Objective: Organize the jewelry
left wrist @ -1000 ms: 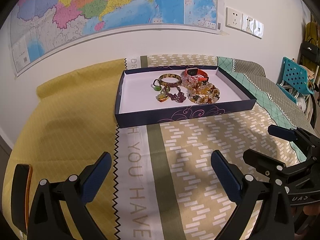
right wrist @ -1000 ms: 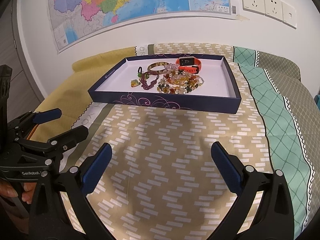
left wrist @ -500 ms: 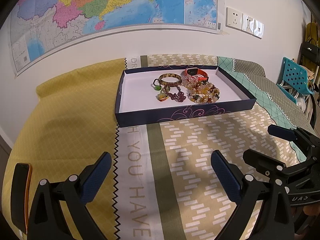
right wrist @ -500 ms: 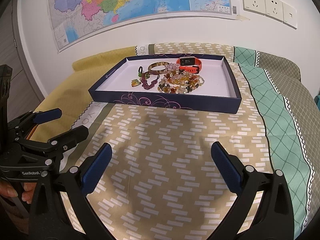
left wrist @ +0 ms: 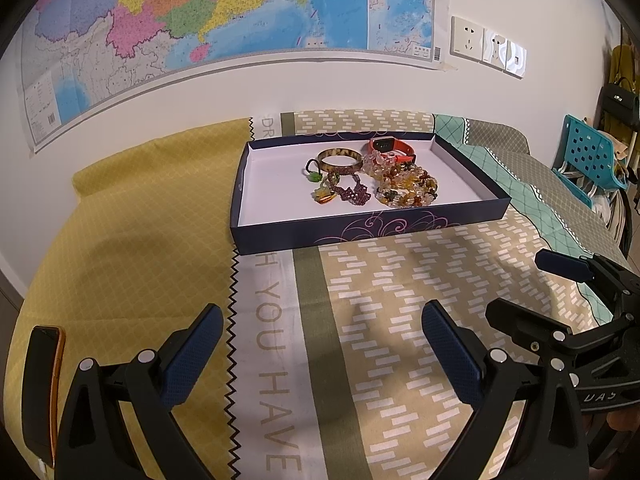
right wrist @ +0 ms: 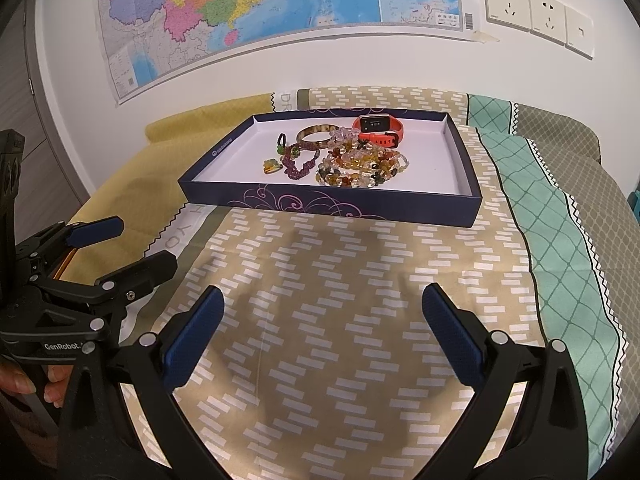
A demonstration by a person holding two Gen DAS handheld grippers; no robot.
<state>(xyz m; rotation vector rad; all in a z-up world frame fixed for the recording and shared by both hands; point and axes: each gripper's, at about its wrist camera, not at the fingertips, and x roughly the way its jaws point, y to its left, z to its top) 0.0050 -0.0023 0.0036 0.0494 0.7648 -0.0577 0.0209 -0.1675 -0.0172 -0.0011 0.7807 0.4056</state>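
White wall [left wrist: 280, 84] fills the background, with a large coloured map [left wrist: 224, 8] taped across it and a row of power sockets [right wrist: 536, 8] to its right. Below it a desk is covered by a patchwork cloth [right wrist: 352, 280] of yellow, tan brick-pattern, teal lattice and grey panels, with a white strip bearing printed letters.

Toward the far edge of the desk, close to the wall, sits a shallow dark blue box tray [left wrist: 360, 232] with a white floor and a purple swirl on its near wall. All the jewelry lies inside it, bunched around the middle: a heap of amber and clear beaded bracelets [right wrist: 362, 166], an orange smartwatch [right wrist: 378, 130] behind them toward the far wall, a brown mottled bangle [left wrist: 340, 158] to the watch's left, a dark purple beaded strand [right wrist: 300, 166] in front of the bangle, and a small yellow-orange pendant [right wrist: 272, 166] at the left of the group.

Both tools hover over the near part of the desk, well apart from the tray. The left gripper [left wrist: 318, 342] has its blue-padded fingers spread wide, holding nothing. The right gripper [right wrist: 320, 330] is likewise spread wide and empty. A phone with an orange edge [left wrist: 42, 388] lies near the desk's near left corner. A hand [right wrist: 28, 384] grips the left tool's handle.
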